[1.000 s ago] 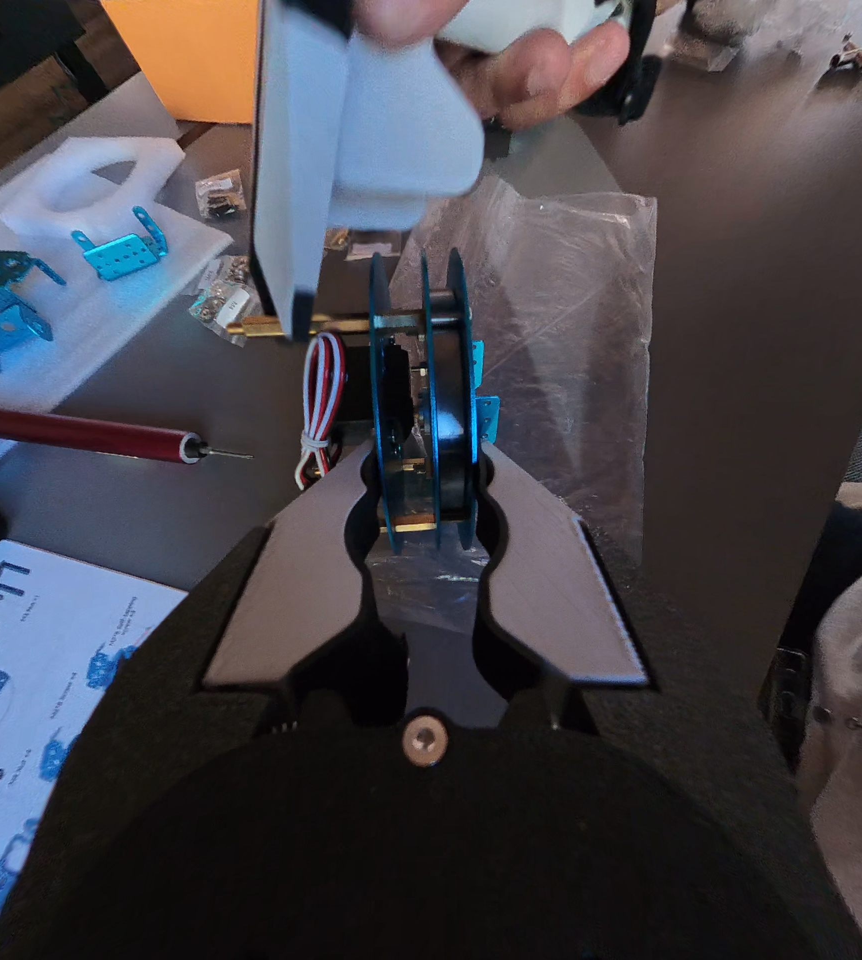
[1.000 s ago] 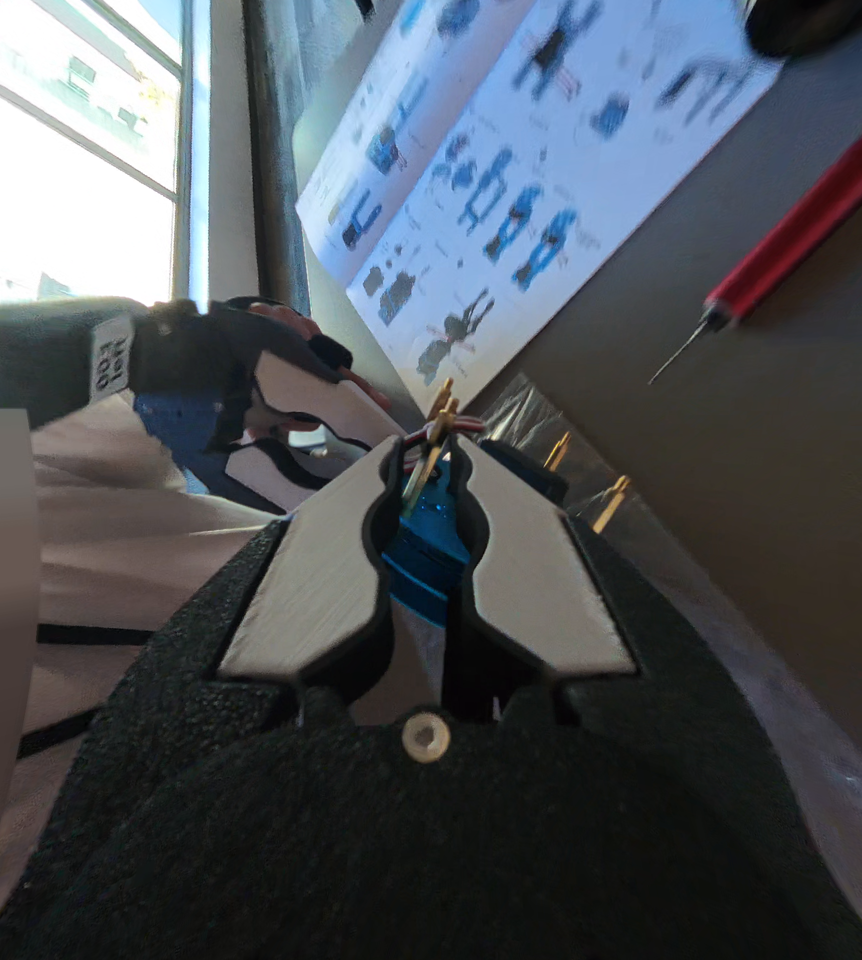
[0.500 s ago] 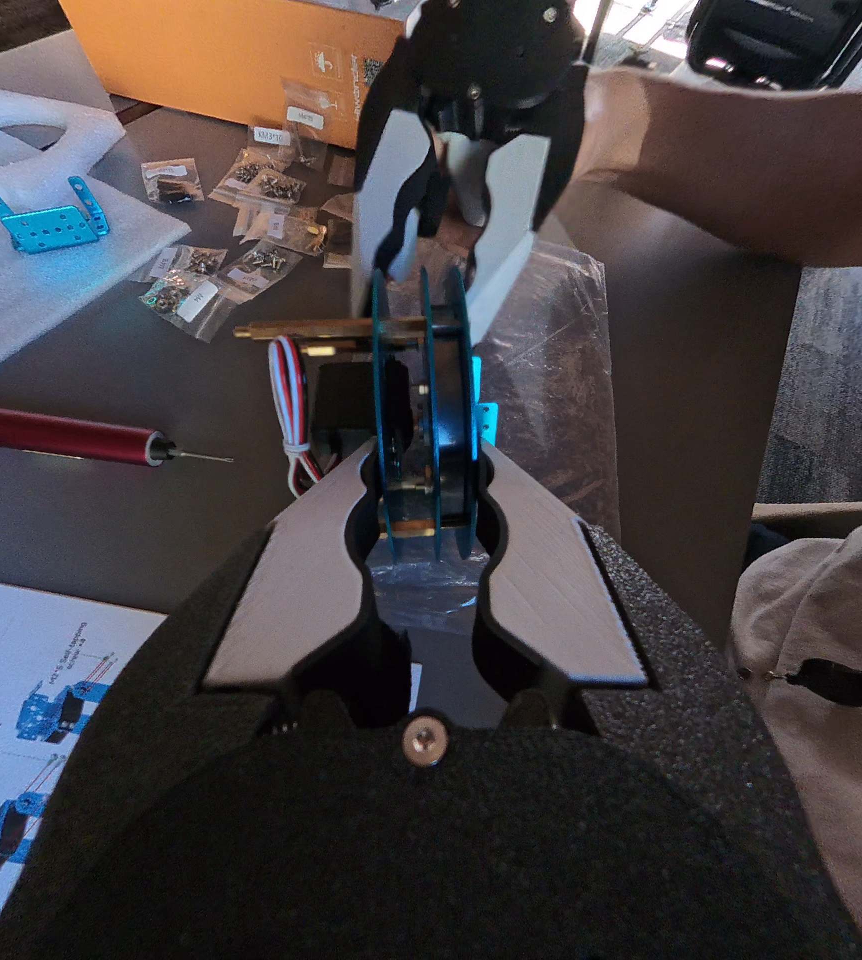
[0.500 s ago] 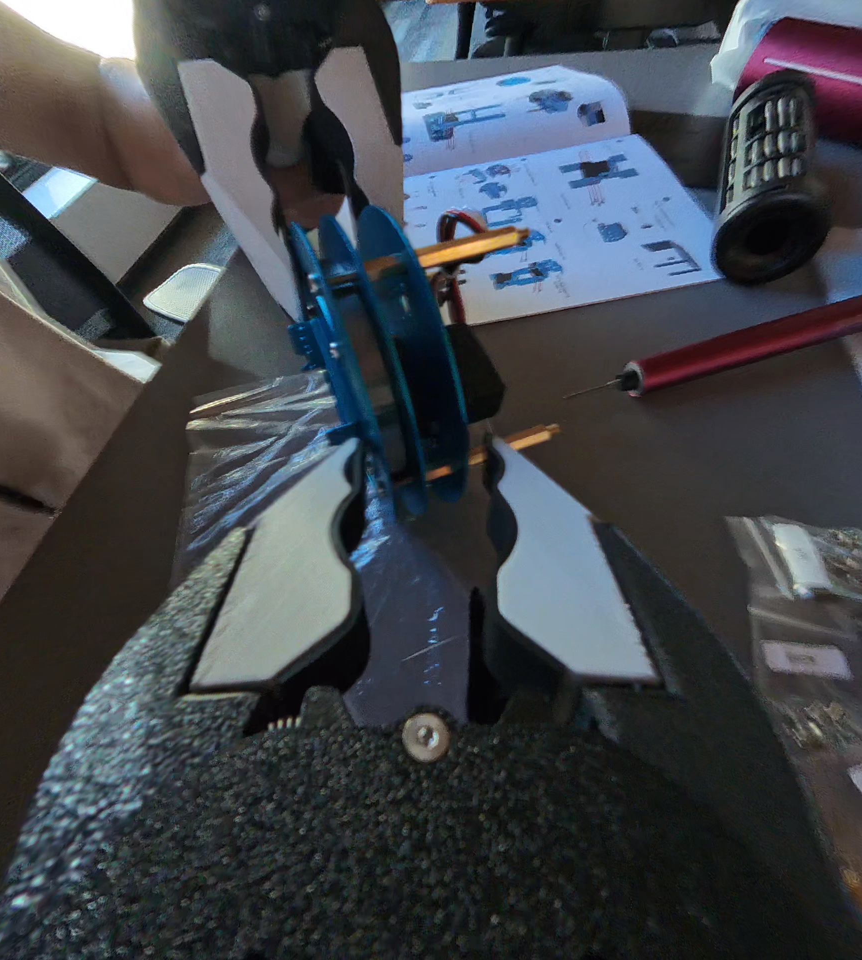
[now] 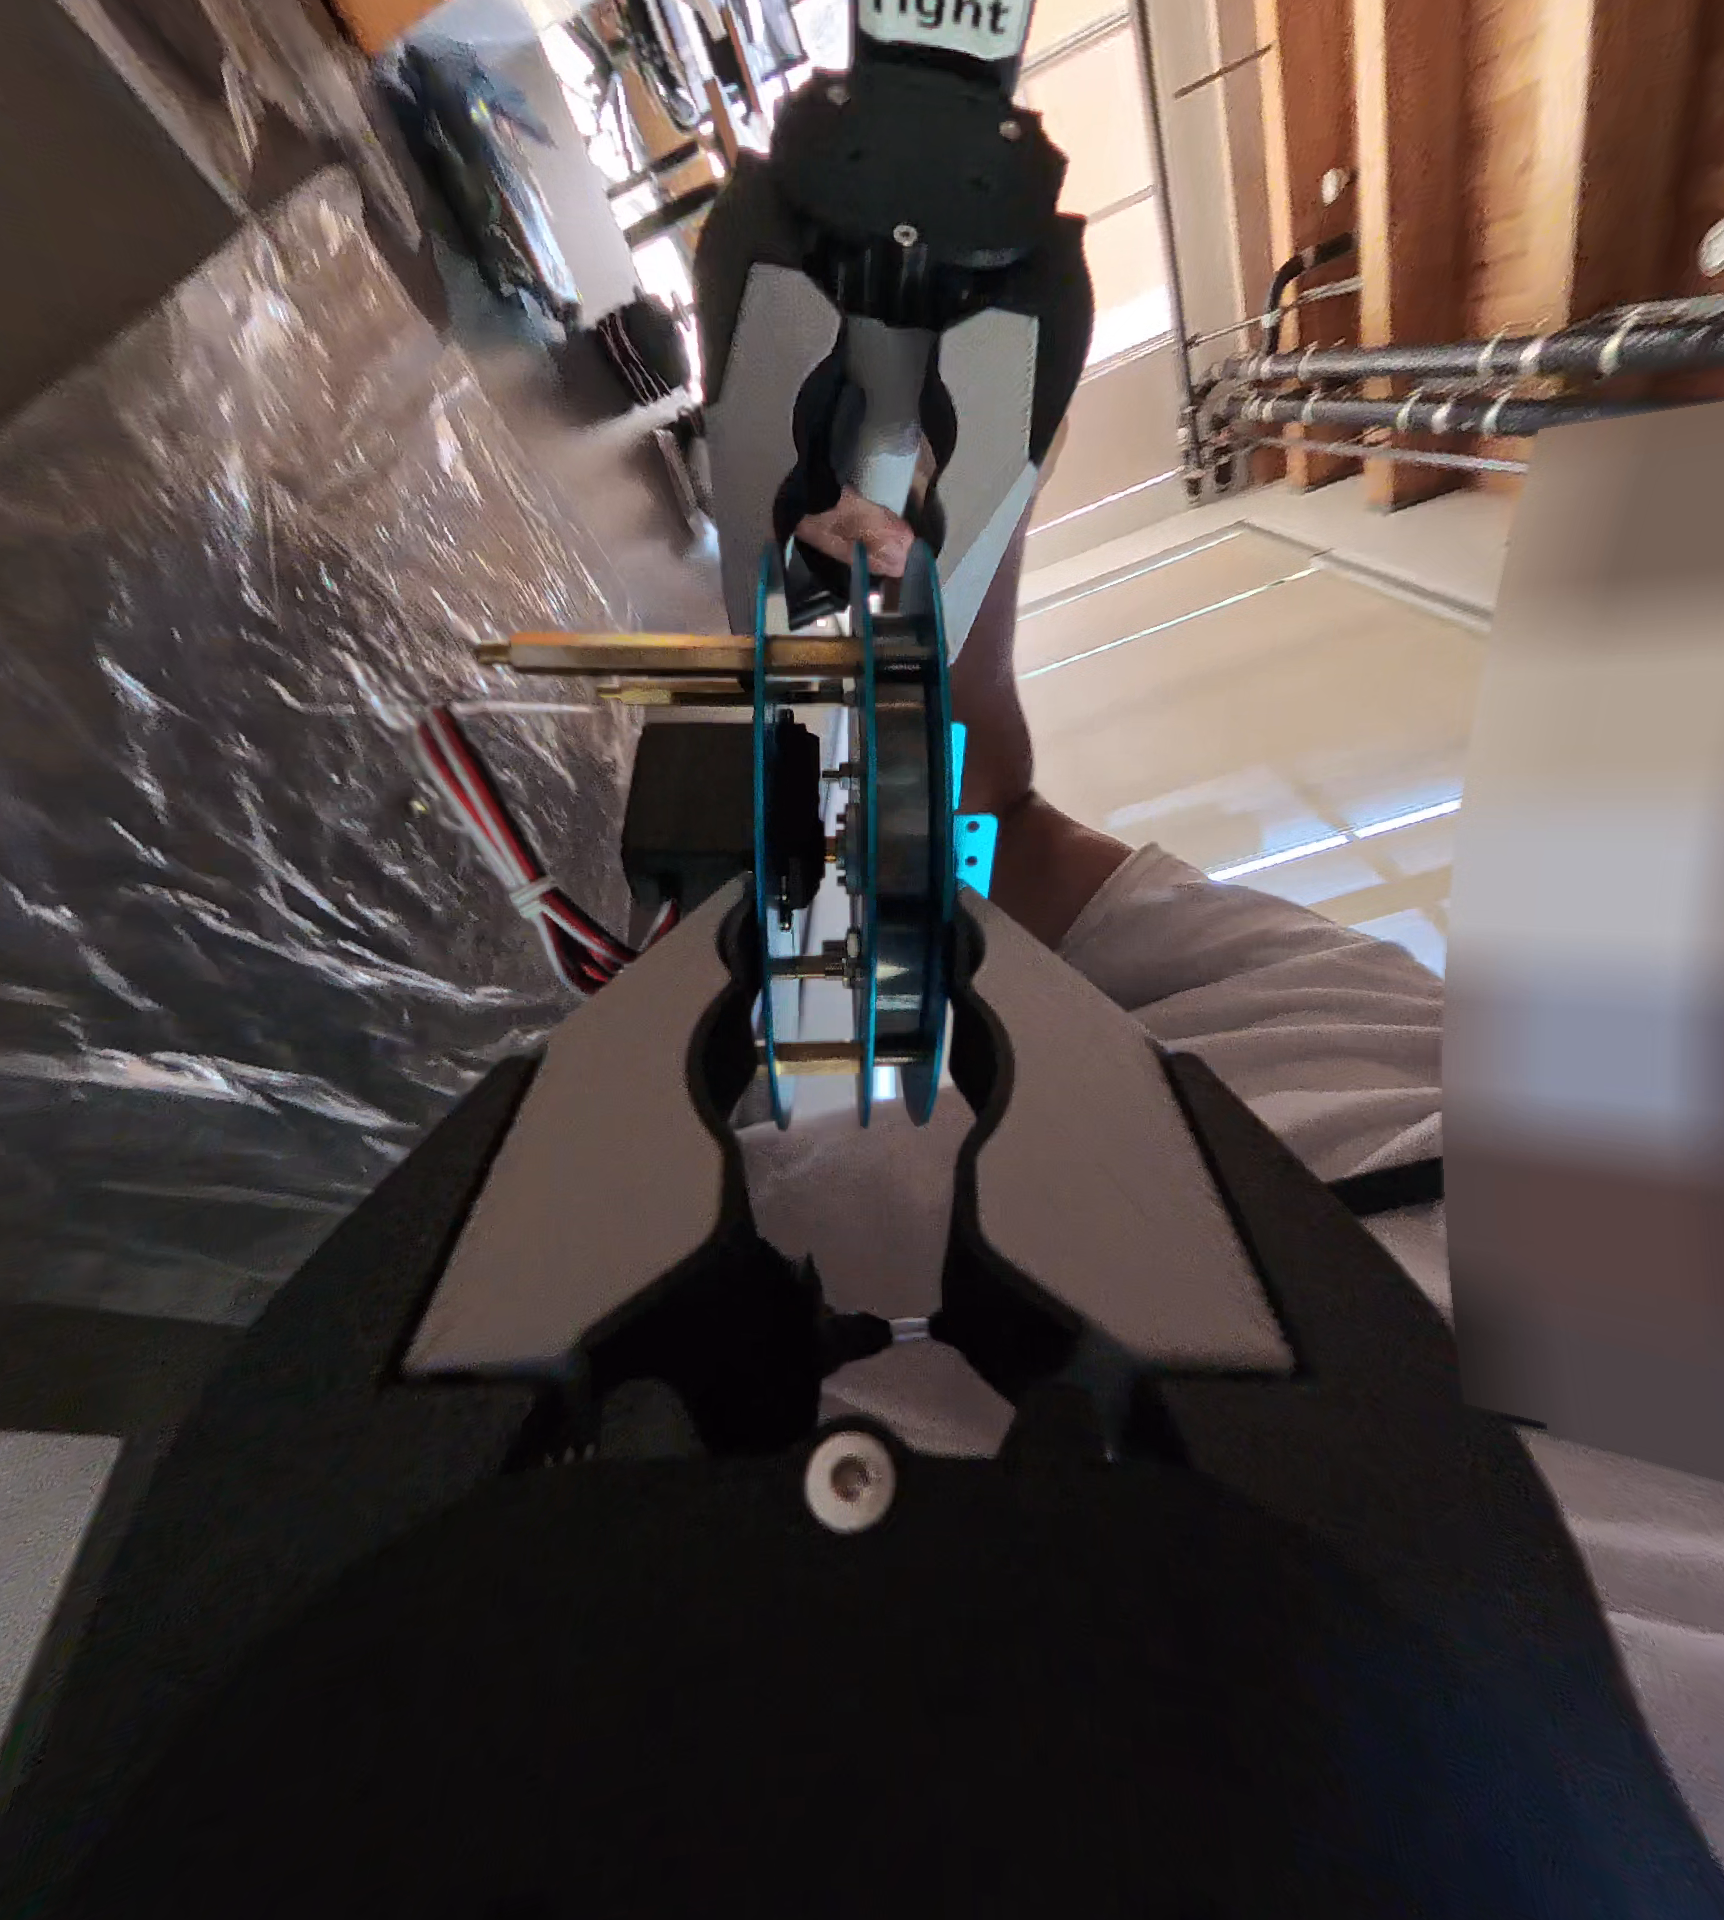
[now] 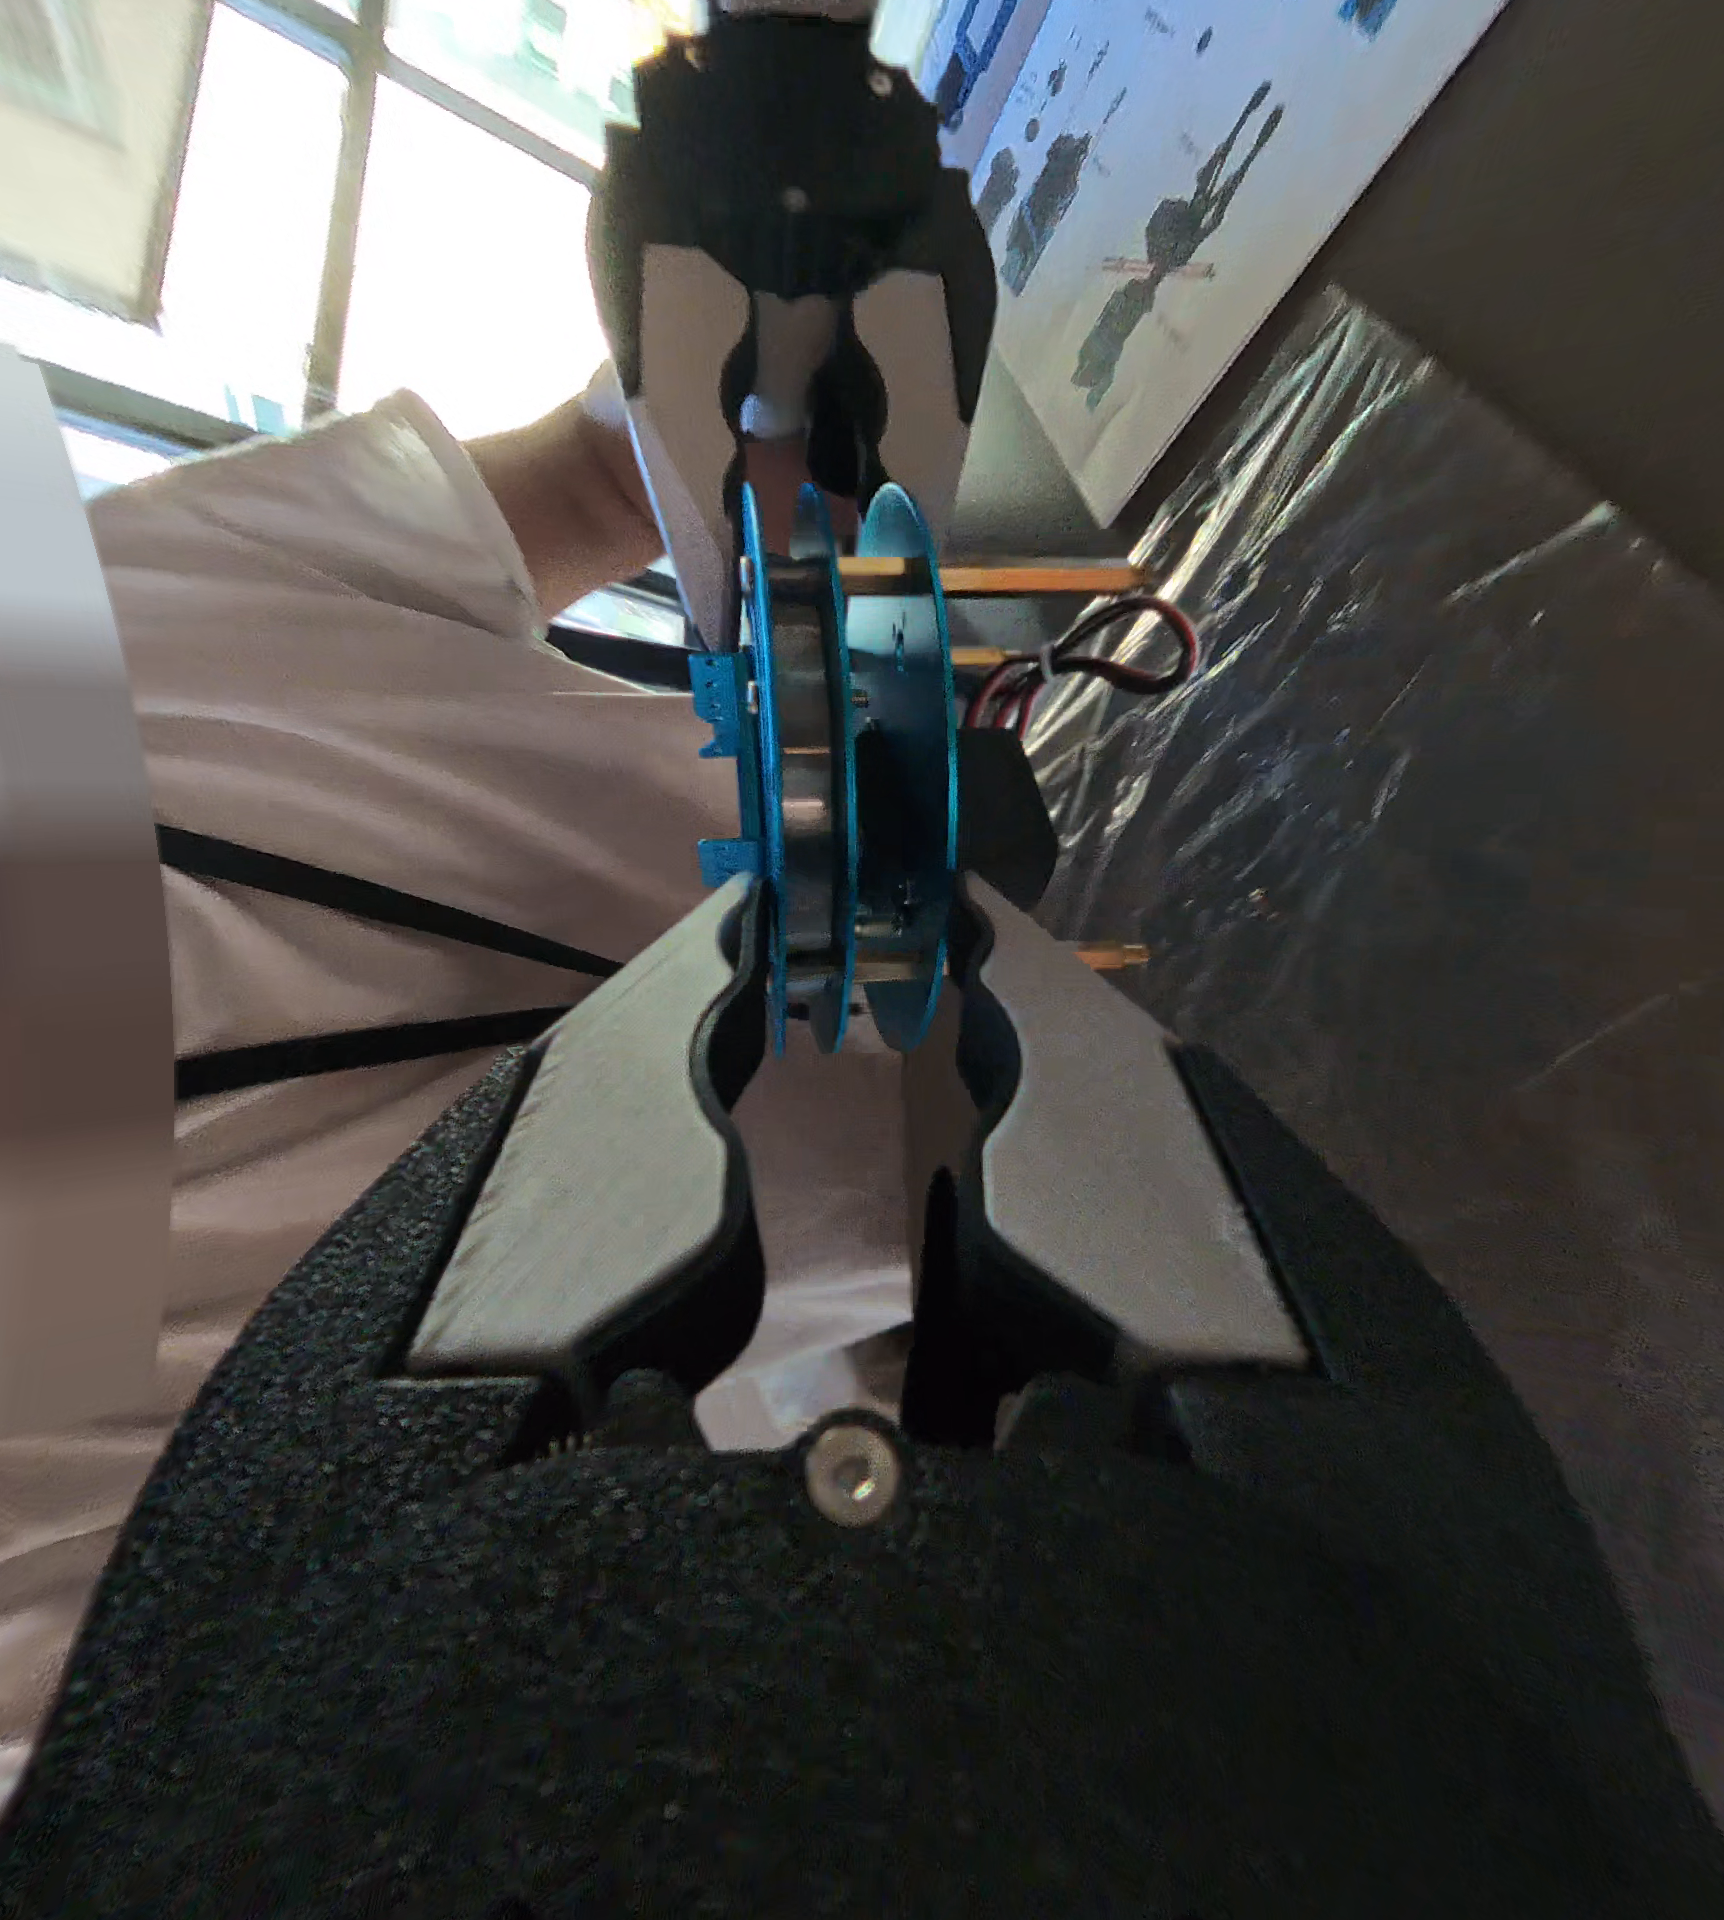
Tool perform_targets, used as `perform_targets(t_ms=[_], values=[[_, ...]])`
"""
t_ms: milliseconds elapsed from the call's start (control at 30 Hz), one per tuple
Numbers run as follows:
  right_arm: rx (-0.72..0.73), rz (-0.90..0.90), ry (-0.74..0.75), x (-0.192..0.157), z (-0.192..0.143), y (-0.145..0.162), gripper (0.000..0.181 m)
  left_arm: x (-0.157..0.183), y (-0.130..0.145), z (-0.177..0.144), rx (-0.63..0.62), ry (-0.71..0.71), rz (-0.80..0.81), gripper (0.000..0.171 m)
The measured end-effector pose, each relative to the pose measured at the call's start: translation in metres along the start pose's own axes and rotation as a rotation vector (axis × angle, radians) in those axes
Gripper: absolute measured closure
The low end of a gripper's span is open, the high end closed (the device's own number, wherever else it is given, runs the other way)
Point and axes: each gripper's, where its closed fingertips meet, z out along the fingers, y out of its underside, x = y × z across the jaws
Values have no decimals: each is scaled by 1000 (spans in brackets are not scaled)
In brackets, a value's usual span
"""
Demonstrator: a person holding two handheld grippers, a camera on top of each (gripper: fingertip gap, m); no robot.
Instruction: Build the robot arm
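A blue disc assembly [image 5: 899,810] has three thin blue round plates on brass standoffs [image 5: 629,657], a black servo [image 5: 681,810] and red, white and black wires [image 5: 515,862]. My left gripper [image 5: 850,904] is shut on its near edge, with the pads pressed on the outer plates. My right gripper [image 5: 853,561] faces it and clamps the far edge. In the right wrist view my right gripper [image 6: 858,894] presses both pads on the outer plates of the assembly [image 6: 899,727], and my left gripper [image 6: 816,520] holds the opposite edge. The assembly hangs in the air between the two.
A crinkled clear plastic bag [image 5: 214,727] lies on the dark table, also in the right wrist view [image 6: 1357,727]. An open instruction booklet [image 6: 1149,208] lies beyond it. A person's light shirt [image 6: 370,727] is close behind the assembly. Pipes [image 5: 1460,384] and wooden panels are in the background. About 6 cm separates my left fingertips from my right.
My right gripper let go of the brass standoff, opened, came round to the far edge of the disc assembly and closed on it. Both grippers have tilted, and the assembly is off the table.
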Motion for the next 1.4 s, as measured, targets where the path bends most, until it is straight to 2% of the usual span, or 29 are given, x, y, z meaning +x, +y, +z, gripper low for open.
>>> perform_targets(t_ms=[67,167,300,400,433,467,600,733,900,967,1067,1167,1233,1400], values=[[14,33,-34,6,5,0,149,-6,4,-2,13,14,-46,140],[-8,-20,-23,24,18,-6,147,-21,8,-15,51,-23,-107,140],[-51,-329,86,34,12,-1,144,-30,15,-32,82,-49,-195,140],[-42,-602,329,51,1,5,151,-26,19,-46,107,-90,-175,140],[-46,-658,405,57,4,4,158,-25,19,-50,121,-104,-173,140],[-83,-696,447,62,11,8,158,-25,19,-54,134,-116,-177,141],[-305,-767,580,94,32,25,158,-24,18,-67,192,-121,-206,141],[-323,-815,585,101,37,16,170,-18,12,-74,239,-86,-222,141],[-377,-858,597,100,37,18,172,-16,8,-76,252,-71,-221,140],[-375,-876,605,100,36,19,179,-16,6,-75,250,-68,-219,140],[-327,-904,625,98,32,19,179,-18,-1,-70,244,-66,-207,141],[-199,-848,598,80,14,17,180,-18,-13,-54,228,-51,-192,140],[-82,-811,643,71,-13,12,181,-20,-21,-38,207,-47,-174,140],[181,-742,766,74,-77,7,181,-37,-34,8,158,-83,-178,140]])
